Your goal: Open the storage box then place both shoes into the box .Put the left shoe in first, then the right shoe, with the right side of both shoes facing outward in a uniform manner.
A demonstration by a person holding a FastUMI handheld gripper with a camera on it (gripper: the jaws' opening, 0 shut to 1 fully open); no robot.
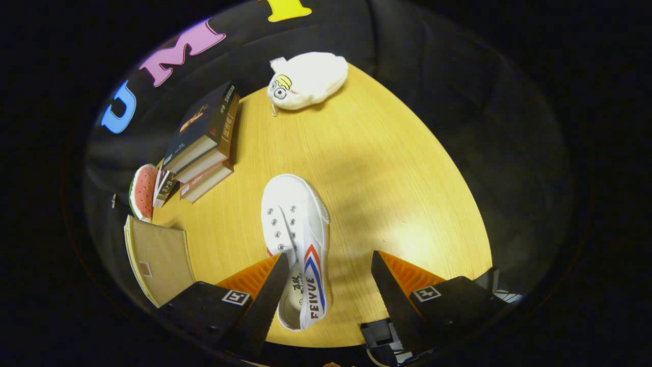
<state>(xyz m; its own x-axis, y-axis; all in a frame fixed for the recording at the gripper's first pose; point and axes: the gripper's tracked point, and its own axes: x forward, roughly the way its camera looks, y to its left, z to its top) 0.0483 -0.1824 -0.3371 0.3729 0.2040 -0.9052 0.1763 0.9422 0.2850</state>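
A white canvas shoe point(298, 239) with red and blue side stripes lies on the yellow wooden table point(387, 173), toe pointing away from me. Its heel end sits between the fingers, close against the left fingertip point(277, 270), and the right finger point(379, 267) stands well apart from it. My gripper point(328, 262) is open above the shoe's opening. A beige fabric storage box point(158, 257) stands at the table's left edge, just left of the left finger; whether its lid is open I cannot tell.
A stack of books point(206, 142) lies left of the shoe, with a watermelon-slice toy point(142, 191) beside it. A white plush pouch point(305, 81) rests at the table's far end. Bare tabletop stretches to the right of the shoe.
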